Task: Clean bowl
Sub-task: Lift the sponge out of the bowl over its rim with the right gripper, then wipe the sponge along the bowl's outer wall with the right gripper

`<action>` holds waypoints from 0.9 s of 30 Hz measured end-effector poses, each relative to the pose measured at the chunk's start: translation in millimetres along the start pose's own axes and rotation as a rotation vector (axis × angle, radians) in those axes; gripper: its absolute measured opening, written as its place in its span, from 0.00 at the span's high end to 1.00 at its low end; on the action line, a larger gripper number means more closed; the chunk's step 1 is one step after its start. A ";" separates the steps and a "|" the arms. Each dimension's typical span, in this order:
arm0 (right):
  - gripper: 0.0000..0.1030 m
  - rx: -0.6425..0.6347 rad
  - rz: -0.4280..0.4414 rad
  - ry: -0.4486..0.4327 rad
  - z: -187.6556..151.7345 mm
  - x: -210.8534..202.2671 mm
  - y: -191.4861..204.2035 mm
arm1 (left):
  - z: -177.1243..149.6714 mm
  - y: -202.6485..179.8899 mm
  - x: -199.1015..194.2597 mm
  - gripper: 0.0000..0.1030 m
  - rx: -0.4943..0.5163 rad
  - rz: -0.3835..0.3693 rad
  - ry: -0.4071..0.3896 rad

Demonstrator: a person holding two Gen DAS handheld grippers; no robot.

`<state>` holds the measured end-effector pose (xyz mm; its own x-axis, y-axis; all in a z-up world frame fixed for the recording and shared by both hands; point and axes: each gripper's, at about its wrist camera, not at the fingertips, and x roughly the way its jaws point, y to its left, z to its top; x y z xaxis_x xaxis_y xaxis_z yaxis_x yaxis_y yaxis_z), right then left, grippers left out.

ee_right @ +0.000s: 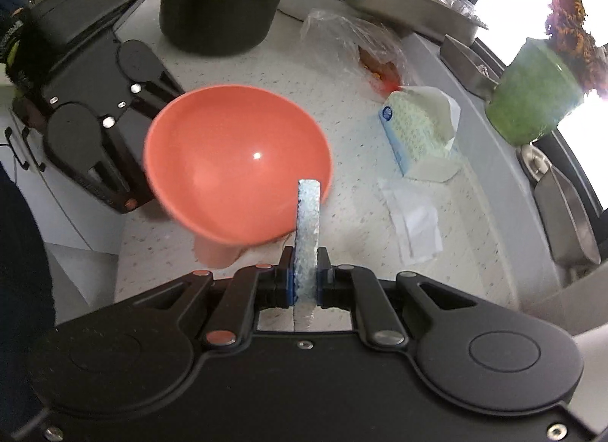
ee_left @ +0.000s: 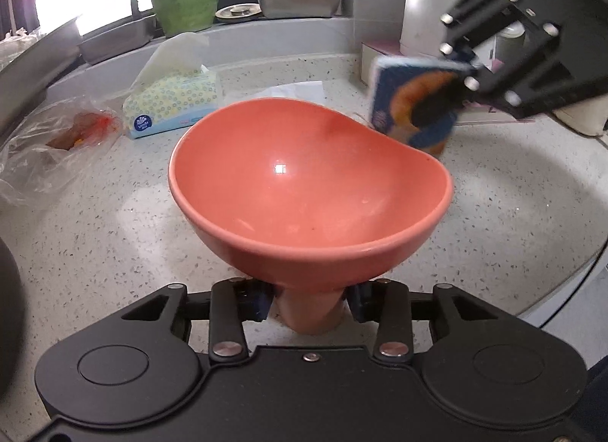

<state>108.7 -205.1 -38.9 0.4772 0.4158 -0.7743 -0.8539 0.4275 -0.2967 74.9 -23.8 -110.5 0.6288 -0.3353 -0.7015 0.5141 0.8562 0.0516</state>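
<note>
Left gripper (ee_left: 309, 305): fingers part-way closed, clamped on either side of the foot of the coral-pink bowl (ee_left: 304, 191), which is held tilted above the speckled worktop (ee_left: 114, 237), its mouth turned up toward the right gripper. Right gripper (ee_right: 304, 275): fingers nearly closed, pinching a blue sponge (ee_right: 307, 229) edge-on; its far end sits at the bowl's near rim, and contact cannot be confirmed. Progress, as judged: bowl lifted and presented, sponge in hand; wiping of the interior is about to begin or only just starting. Bowl: glossy, one bright highlight, a few tiny dark specks inside, otherwise apparently clean. Beyond it, toward the worktop's back edge: tissue box (ee_left: 173, 108).
</note>
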 end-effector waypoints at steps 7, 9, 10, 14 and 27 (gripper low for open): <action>0.89 -0.069 0.032 0.008 -6.0 -14.4 25.8 | -1.2 6.8 -2.7 0.64 -0.010 -0.022 -0.017; 0.89 -0.114 0.054 0.011 -6.7 -20.4 36.0 | -2.9 7.4 -3.2 0.64 -0.018 -0.025 -0.023; 0.89 -0.130 0.060 0.012 -7.5 -22.0 39.2 | -3.1 6.8 -3.3 0.64 -0.017 -0.025 -0.024; 0.89 -0.209 0.109 -0.004 3.0 -35.5 56.3 | -2.3 8.4 -4.1 0.64 -0.025 -0.036 -0.035; 0.88 -0.369 0.202 -0.073 75.9 -36.6 74.8 | -12.1 7.0 -5.5 0.64 -0.050 -0.039 -0.098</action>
<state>43.1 -127.5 9.6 0.2950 0.5227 -0.7998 -0.9424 0.0212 -0.3338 68.0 -11.1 -114.8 0.6644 -0.4036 -0.6291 0.5110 0.8595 -0.0117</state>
